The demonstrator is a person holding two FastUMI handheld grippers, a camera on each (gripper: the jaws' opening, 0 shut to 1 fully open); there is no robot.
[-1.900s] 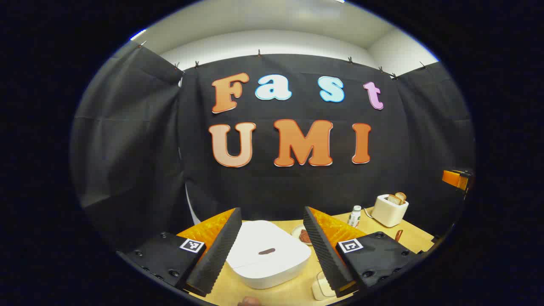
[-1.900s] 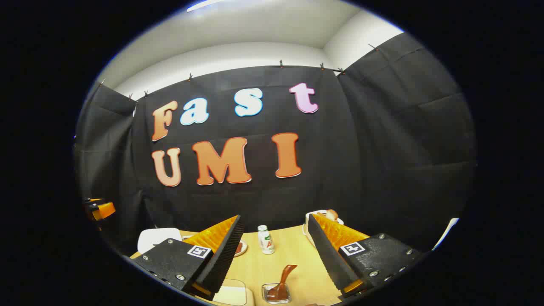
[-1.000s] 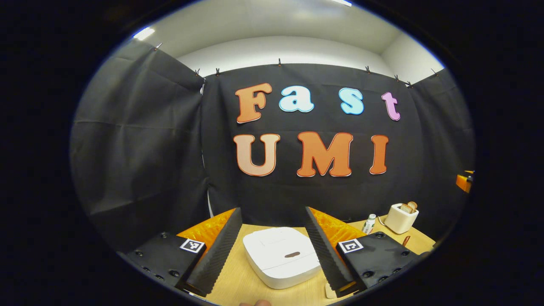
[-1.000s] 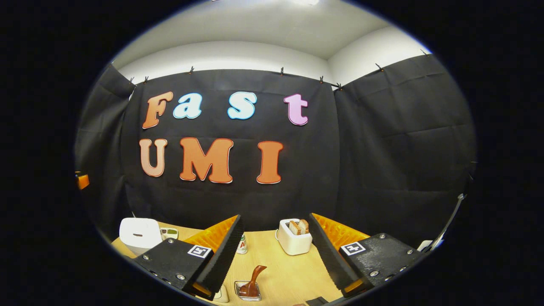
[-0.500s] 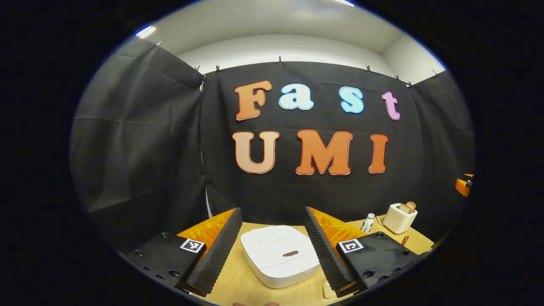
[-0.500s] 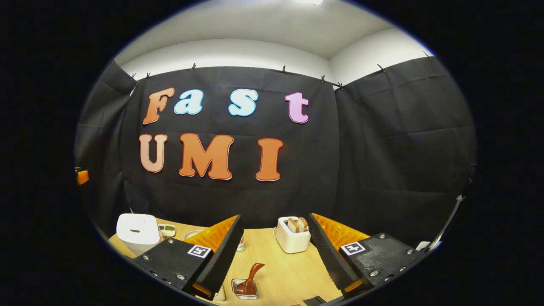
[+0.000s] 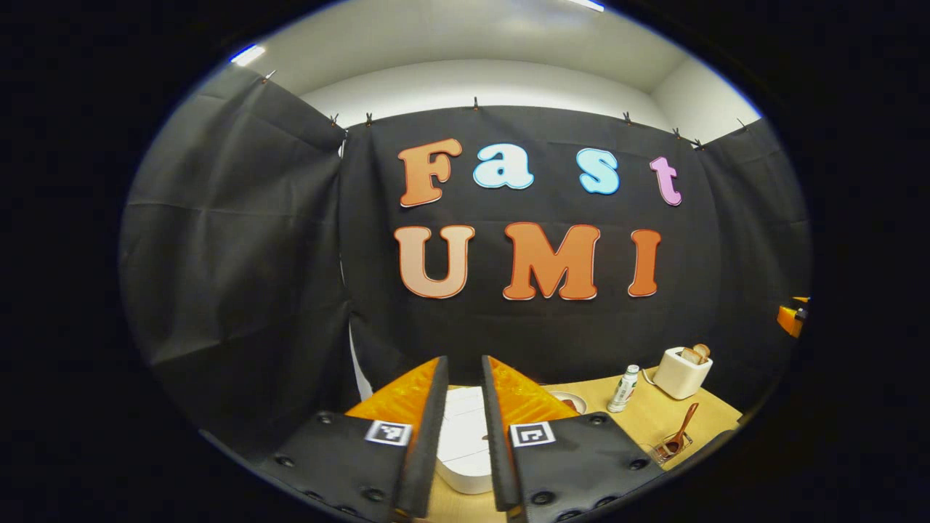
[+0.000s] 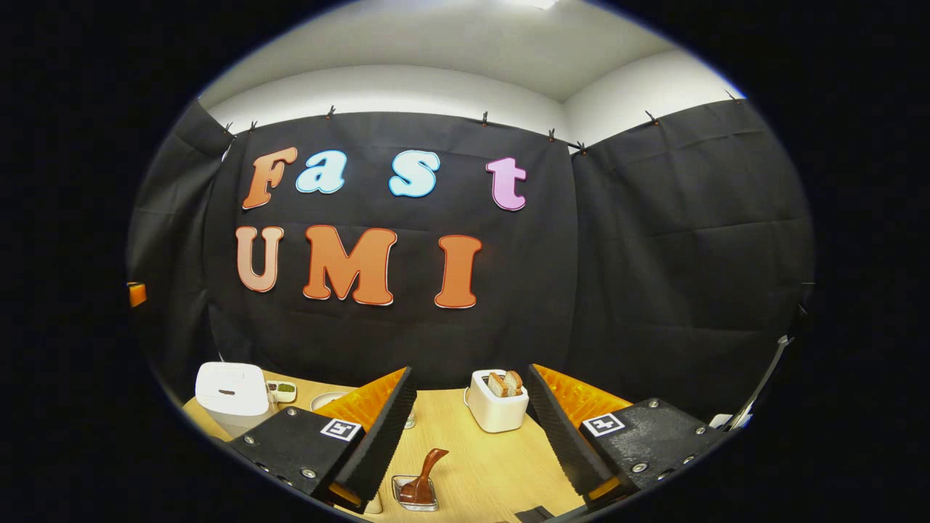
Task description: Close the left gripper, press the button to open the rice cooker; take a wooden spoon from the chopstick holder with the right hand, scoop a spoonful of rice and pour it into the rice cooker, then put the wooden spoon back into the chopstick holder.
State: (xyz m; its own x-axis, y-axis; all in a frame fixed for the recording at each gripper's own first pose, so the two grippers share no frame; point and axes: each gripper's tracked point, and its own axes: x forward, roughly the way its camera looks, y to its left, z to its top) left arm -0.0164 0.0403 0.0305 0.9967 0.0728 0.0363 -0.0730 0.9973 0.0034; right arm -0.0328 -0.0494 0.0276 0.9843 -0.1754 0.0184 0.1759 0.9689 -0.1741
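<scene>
Two fingers of my left gripper [image 7: 463, 436] sit nearly together above the rice cooker [image 7: 458, 465]; right gripper [image 8: 465, 436] gapes over the wooden spoon [image 8: 425, 472] — light, stiff, probably best pinched by its upright handle

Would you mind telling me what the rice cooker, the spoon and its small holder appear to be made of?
Rice cooker: likely plastic, smooth matte white shell with rounded corners. Spoon: looks like wood, reddish-brown with a slight sheen, probably varnished. Holder: clear, glass or acrylic, since the spoon's bowl shows through its walls; which of the two cannot be told.
</scene>
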